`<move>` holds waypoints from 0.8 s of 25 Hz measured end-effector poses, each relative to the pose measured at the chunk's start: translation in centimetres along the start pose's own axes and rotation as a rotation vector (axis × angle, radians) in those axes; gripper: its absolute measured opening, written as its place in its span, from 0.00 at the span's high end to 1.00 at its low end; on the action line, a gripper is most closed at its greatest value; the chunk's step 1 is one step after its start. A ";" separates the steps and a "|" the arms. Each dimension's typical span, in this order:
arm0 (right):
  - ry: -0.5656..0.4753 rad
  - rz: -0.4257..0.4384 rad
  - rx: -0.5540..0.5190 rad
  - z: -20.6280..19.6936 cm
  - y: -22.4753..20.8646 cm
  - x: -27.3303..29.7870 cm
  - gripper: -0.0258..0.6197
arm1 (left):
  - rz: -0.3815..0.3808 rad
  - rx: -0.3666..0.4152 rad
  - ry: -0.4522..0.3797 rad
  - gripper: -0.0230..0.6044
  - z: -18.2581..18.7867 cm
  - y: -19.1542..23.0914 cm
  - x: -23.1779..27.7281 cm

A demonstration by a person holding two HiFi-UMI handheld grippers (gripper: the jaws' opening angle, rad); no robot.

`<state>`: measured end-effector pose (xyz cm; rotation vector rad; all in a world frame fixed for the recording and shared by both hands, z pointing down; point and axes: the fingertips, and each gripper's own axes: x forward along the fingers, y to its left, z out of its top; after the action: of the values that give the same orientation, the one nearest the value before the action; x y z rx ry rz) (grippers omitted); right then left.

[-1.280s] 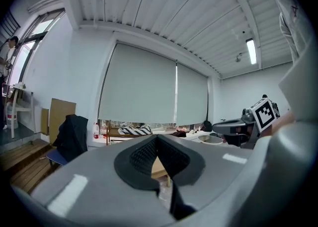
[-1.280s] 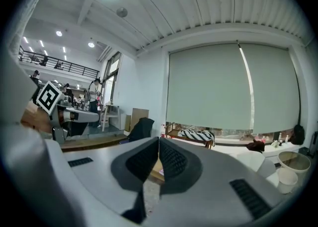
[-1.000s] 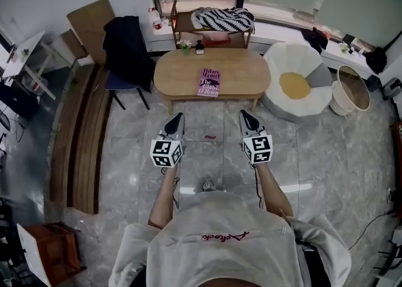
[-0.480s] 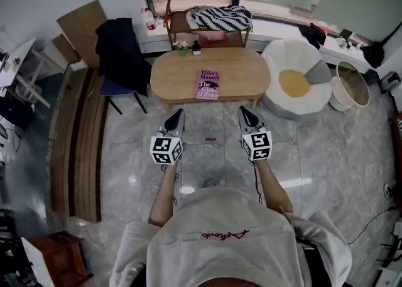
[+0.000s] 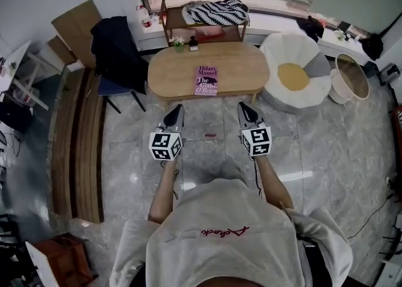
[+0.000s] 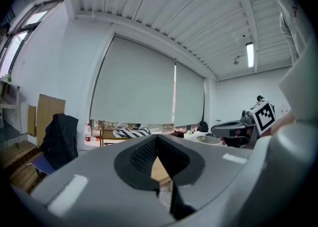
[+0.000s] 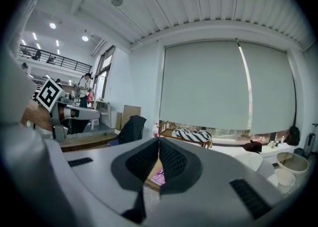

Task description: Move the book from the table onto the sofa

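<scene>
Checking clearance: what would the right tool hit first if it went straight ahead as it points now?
Probably the near edge of the wooden table, beside the pink book; depth is unclear.

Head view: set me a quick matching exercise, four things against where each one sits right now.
1 book
2 dark jacket
3 striped cloth
4 white seat with yellow centre

A on the shelf behind the table
B on the floor, right of the table
C on the table top
D draped on the chair left of the table

Pairs: 1-C, 2-D, 3-A, 4-B
</scene>
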<state>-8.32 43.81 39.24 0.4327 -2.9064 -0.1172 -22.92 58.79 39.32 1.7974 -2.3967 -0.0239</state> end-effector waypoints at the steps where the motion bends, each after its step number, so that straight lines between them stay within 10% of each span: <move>1: 0.000 0.001 0.000 0.0 0.0 0.1 0.95 | -0.001 0.000 0.001 0.95 0.0 0.0 0.0; 20: -0.005 0.034 0.032 -1.1 -2.9 6.7 0.95 | -0.005 0.009 0.005 0.95 0.2 2.2 7.1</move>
<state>-13.57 39.05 41.27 0.3892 -2.9226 -0.0668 -27.01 52.66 40.08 1.8054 -2.3927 -0.0082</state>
